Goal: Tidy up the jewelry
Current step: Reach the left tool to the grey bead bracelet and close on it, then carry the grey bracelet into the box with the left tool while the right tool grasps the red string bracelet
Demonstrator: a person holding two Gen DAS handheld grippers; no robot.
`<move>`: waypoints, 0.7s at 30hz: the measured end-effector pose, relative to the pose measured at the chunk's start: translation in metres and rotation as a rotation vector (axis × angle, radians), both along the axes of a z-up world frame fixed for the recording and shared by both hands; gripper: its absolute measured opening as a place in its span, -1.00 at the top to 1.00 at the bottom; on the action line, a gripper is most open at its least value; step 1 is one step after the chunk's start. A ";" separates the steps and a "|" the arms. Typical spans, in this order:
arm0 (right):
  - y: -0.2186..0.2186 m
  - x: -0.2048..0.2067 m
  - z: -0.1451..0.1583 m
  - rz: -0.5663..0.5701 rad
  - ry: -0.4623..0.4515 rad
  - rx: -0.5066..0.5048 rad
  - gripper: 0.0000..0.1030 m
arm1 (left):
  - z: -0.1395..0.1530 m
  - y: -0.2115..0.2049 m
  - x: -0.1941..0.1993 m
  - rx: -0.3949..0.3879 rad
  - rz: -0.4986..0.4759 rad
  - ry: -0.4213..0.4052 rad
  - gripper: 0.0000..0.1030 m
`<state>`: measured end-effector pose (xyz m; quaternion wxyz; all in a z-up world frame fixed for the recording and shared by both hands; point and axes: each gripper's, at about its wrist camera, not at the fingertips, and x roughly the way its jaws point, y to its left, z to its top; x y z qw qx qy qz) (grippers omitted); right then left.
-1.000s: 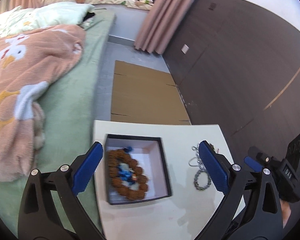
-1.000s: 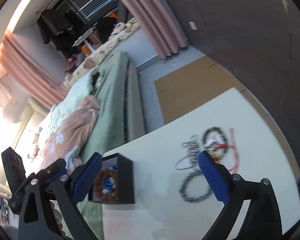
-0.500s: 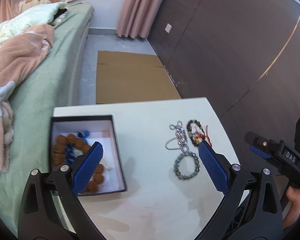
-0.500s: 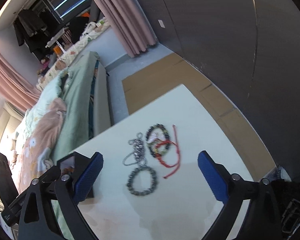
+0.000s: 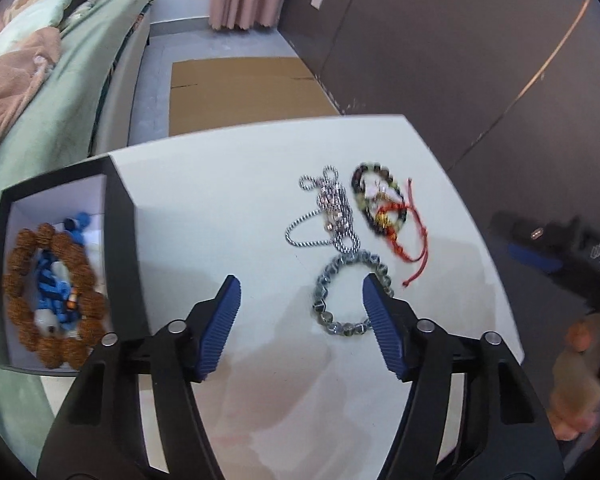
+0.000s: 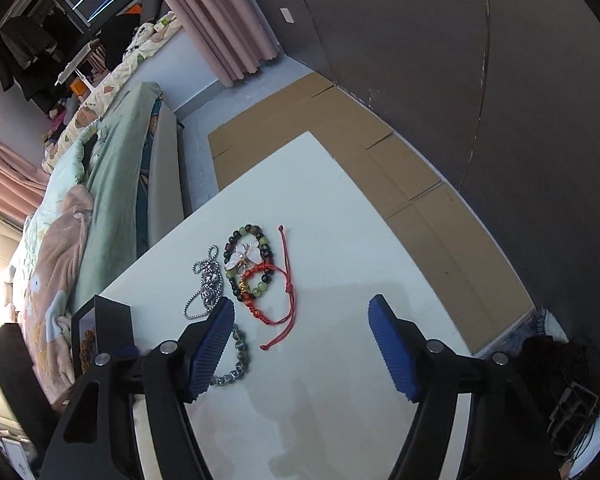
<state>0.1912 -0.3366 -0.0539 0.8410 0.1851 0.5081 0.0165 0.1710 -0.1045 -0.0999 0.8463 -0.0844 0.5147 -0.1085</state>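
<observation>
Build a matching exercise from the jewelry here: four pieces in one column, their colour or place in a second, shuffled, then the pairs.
1. brown bead bracelet
2. ball chain
3. cord bracelet
4. grey bead bracelet

A. red, on the table
B. lying nearest the left gripper
C. inside the black box
D. silver, bunched in loops

Pairs: 1-C, 2-D, 3-A, 4-B

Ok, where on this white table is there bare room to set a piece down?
Free: the stretch between the black box and the silver chain, and the near strip of table in front of the grey bead bracelet. Crowded: the far right, where chain, dark bead bracelet and red cord bracelet bunch together.
</observation>
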 end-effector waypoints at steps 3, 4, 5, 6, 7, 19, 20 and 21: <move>-0.004 -0.003 0.004 0.015 -0.006 -0.003 -0.33 | -0.014 -0.010 0.001 0.017 -0.016 0.027 -0.12; -0.005 -0.003 0.006 0.016 -0.008 -0.013 -0.34 | -0.018 -0.013 0.002 0.028 -0.021 0.037 -0.08; -0.006 -0.003 0.007 0.016 -0.009 -0.021 -0.34 | -0.022 -0.016 0.002 0.037 -0.024 0.042 -0.05; -0.008 -0.002 0.007 0.016 -0.009 -0.027 -0.34 | -0.024 -0.018 0.002 0.049 -0.027 0.044 -0.05; -0.009 -0.002 0.007 0.015 -0.007 -0.026 -0.34 | -0.024 -0.022 0.001 0.073 -0.030 0.032 -0.05; -0.013 0.005 -0.004 0.031 0.023 0.005 -0.21 | -0.016 -0.008 0.004 0.053 0.007 0.018 0.81; -0.013 0.006 -0.005 0.032 0.026 0.004 -0.20 | -0.014 -0.006 0.004 0.037 0.007 0.014 0.81; -0.012 0.007 -0.006 0.035 0.028 0.003 -0.19 | -0.012 -0.004 0.004 0.032 0.011 0.007 0.81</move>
